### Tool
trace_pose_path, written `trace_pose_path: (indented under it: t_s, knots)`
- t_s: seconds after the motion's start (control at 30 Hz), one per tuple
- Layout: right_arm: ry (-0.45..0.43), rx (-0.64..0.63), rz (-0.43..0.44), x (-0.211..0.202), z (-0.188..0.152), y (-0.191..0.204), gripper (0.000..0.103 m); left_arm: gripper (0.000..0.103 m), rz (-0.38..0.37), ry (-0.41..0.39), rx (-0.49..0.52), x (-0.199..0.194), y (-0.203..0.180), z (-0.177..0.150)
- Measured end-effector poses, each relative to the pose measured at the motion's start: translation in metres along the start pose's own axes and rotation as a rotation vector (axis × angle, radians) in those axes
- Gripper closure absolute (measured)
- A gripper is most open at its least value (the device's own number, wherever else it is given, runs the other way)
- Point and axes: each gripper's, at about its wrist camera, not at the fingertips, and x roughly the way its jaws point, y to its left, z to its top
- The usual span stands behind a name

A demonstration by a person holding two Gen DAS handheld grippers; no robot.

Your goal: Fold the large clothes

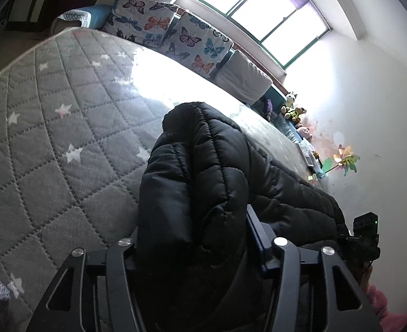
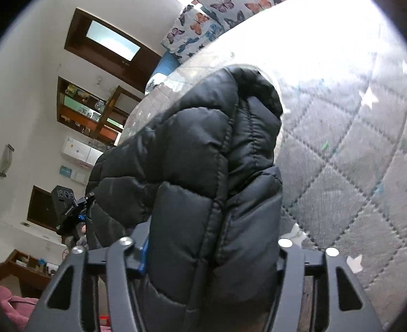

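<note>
sunlit quilted bedspread (image 1: 51, 144) lies under the black puffer jacket (image 1: 203, 182), whose padded bulk runs away from me toward the pillows, with my left gripper (image 1: 195, 238) and right gripper (image 2: 214, 238) each clenched on its near edge, side by side.

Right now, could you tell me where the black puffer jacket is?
In both wrist views, the black puffer jacket is bunched between each gripper's fingers, over the grey star-quilted bed.
</note>
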Motion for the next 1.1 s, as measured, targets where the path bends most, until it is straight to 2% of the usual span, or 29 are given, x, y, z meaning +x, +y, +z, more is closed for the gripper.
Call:
trace_pose_path:
  t_s: [0.1, 0.27, 0.47, 0.57, 0.67, 0.8, 0.9, 0.93, 0.97, 1.0, 1.07, 1.1]
  knots:
    - [-0.042, -0.022, 0.031, -0.014, 0.003, 0.009, 0.052, 0.052, -0.005, -0.017, 0.025, -0.011, -0.019, 0.01]
    - [-0.114, -0.106, 0.009, -0.05, 0.015, 0.021, 0.055, 0.053, -0.03, -0.015, 0.111, -0.004, -0.072, 0.027]
    - [-0.235, -0.19, -0.093, -0.12, 0.053, 0.015, 0.055, 0.055, -0.132, 0.013, 0.148, 0.049, -0.145, 0.062]
    - [-0.287, -0.225, -0.164, -0.148, 0.073, 0.007, 0.055, 0.055, -0.185, 0.034, 0.152, 0.093, -0.185, 0.085]
    - [-0.325, -0.238, -0.25, -0.168, 0.099, -0.011, 0.055, 0.055, -0.205, 0.068, 0.146, 0.143, -0.217, 0.104]
    - [-0.3, -0.156, -0.331, -0.16, 0.124, -0.062, 0.045, 0.055, -0.157, 0.147, 0.131, 0.213, -0.237, 0.112]
    - [-0.216, -0.054, -0.382, -0.133, 0.13, -0.108, 0.039, 0.052, -0.041, 0.223, 0.113, 0.263, -0.231, 0.108]
    - [-0.18, -0.03, -0.445, -0.117, 0.129, -0.128, 0.036, 0.047, -0.008, 0.23, 0.109, 0.274, -0.226, 0.107]
    - [-0.159, -0.021, -0.487, -0.106, 0.128, -0.138, 0.03, 0.043, -0.007, 0.235, 0.102, 0.281, -0.223, 0.107]
    - [-0.144, -0.014, -0.501, -0.099, 0.128, -0.147, 0.02, 0.033, -0.005, 0.237, 0.094, 0.286, -0.218, 0.105]
    - [-0.144, 0.013, -0.52, -0.088, 0.126, -0.164, 0.01, 0.027, -0.002, 0.238, 0.103, 0.291, -0.216, 0.105]
    - [-0.15, 0.026, -0.52, -0.086, 0.125, -0.169, 0.009, 0.023, 0.009, 0.235, 0.121, 0.292, -0.217, 0.105]
